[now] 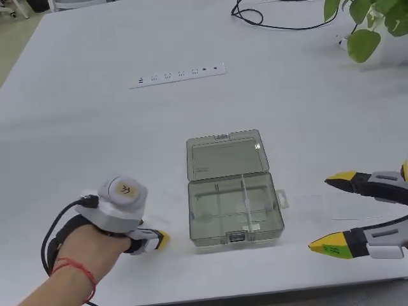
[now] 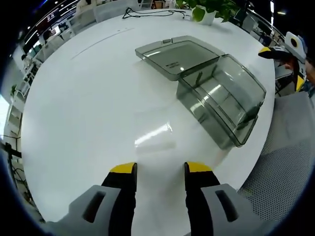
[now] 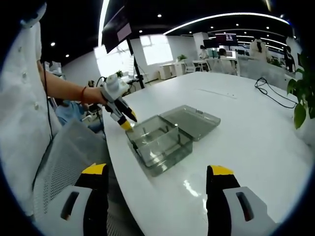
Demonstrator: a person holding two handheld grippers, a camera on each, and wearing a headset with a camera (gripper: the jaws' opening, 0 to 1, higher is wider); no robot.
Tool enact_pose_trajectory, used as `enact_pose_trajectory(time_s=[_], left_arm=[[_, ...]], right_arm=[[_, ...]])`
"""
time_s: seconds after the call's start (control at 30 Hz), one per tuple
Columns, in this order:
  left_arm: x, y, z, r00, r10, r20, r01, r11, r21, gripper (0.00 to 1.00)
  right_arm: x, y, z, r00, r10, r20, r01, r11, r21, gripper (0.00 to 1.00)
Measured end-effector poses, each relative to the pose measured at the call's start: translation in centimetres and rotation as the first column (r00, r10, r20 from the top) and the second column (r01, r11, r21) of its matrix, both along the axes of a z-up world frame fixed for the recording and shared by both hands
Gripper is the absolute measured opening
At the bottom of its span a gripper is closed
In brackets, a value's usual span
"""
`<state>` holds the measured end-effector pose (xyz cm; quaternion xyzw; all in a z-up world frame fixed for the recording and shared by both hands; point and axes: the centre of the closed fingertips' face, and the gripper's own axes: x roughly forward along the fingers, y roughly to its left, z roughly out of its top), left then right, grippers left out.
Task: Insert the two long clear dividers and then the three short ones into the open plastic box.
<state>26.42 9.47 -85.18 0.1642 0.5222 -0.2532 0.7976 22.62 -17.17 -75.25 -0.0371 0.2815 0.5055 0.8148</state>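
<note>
Left hand-held gripper (image 2: 160, 168) spread, empty; right hand-held gripper (image 1: 335, 213) spread wide, empty
Smoky grey plastic box (image 1: 213, 234) open on white table (image 1: 95, 127); probably fetching a divider: next, close on flat clear divider (image 2: 155, 138) just ahead

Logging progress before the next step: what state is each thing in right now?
Smoky grey clear plastic box, lid open, laid flat behind.
Clear divider inside box, standing upright.
Clear flat dividers on table, lying loose, not inserted.
Left gripper, fingers open, empty.
Right gripper, fingers open wide, empty.
</note>
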Motion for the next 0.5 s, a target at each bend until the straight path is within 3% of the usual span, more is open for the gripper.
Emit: enact_pose_trajectory(time_s=[0.5], left_arm=[[0.12,0.28,0.12,0.999,0.034,-0.005,-0.034,0.999,0.002,0.32]], right_arm=[[-0.45,-0.21,-0.71,1.000,0.022,0.004,-0.022,0.999,-0.024,0.84]])
